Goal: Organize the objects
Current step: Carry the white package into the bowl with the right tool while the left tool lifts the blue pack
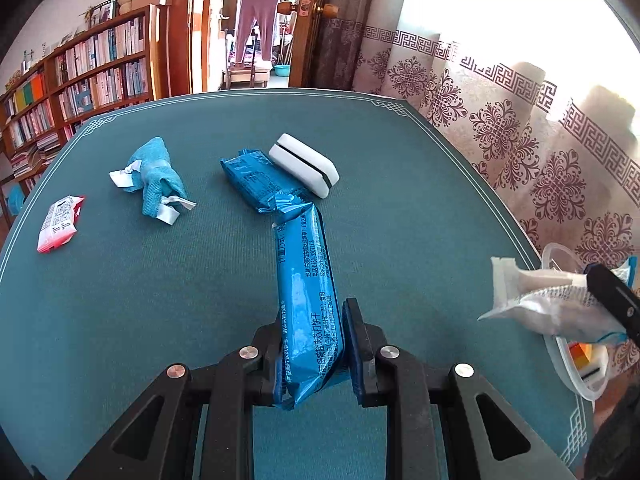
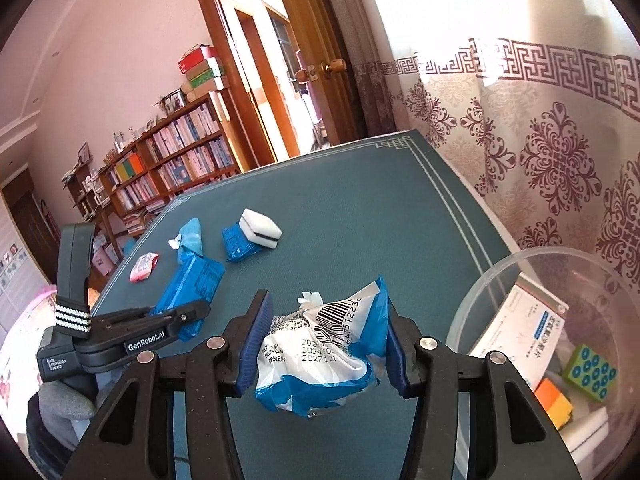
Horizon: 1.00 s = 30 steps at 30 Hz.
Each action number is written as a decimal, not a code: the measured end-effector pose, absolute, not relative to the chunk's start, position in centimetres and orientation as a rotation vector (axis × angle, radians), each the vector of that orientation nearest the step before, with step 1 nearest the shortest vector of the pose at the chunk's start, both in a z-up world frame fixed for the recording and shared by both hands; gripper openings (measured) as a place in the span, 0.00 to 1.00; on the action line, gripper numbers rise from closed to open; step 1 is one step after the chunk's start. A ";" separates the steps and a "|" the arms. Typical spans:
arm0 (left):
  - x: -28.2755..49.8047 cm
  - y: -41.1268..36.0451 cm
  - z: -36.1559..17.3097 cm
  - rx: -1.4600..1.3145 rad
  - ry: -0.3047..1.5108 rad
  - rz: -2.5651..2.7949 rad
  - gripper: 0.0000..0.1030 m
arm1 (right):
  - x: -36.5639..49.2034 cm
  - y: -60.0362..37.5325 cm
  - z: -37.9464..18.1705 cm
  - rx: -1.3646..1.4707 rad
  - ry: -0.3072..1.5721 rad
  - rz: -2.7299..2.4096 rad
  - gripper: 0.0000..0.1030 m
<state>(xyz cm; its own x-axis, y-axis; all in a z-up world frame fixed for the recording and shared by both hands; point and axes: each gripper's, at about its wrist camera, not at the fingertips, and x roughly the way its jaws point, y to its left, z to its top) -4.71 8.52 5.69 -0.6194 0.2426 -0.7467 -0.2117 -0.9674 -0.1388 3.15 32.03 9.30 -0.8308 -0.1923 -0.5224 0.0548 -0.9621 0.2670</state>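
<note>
My left gripper [image 1: 312, 344] is shut on a long blue biscuit pack [image 1: 306, 292] and holds it above the green table; it shows in the right wrist view [image 2: 188, 292] too. My right gripper [image 2: 324, 344] is shut on a white and blue pouch [image 2: 320, 352], also seen in the left wrist view [image 1: 540, 304], close to a clear plastic bowl [image 2: 480, 292] at the right. On the table lie a second blue pack [image 1: 256, 180], a white sponge block [image 1: 304, 164], a blue cloth bundle [image 1: 156, 176] and a small red and white packet [image 1: 60, 224].
The bowl holds a white box [image 2: 520, 328], a green block [image 2: 592, 372], an orange block [image 2: 556, 404] and a white sponge. A patterned curtain [image 1: 520, 140] hangs along the table's right edge. Bookshelves [image 1: 80, 80] and an open door stand beyond the far edge.
</note>
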 end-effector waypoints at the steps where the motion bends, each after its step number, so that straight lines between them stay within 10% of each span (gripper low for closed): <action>1: -4.7 8.7 5.7 -1.214 -0.048 2.616 0.24 | 3.4 32.6 9.7 0.837 -0.366 -2.891 0.51; 30: -3.7 13.3 5.2 -1.199 0.064 2.518 0.24 | 4.5 42.4 7.3 0.945 -0.143 -3.407 0.51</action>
<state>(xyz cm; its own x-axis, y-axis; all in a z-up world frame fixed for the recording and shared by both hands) -3.68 13.27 5.18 -0.5804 0.2925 -0.7600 -0.3305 -0.9376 -0.1084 4.52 42.42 7.27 -0.7849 0.3519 -0.5100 -0.3933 -0.9190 -0.0289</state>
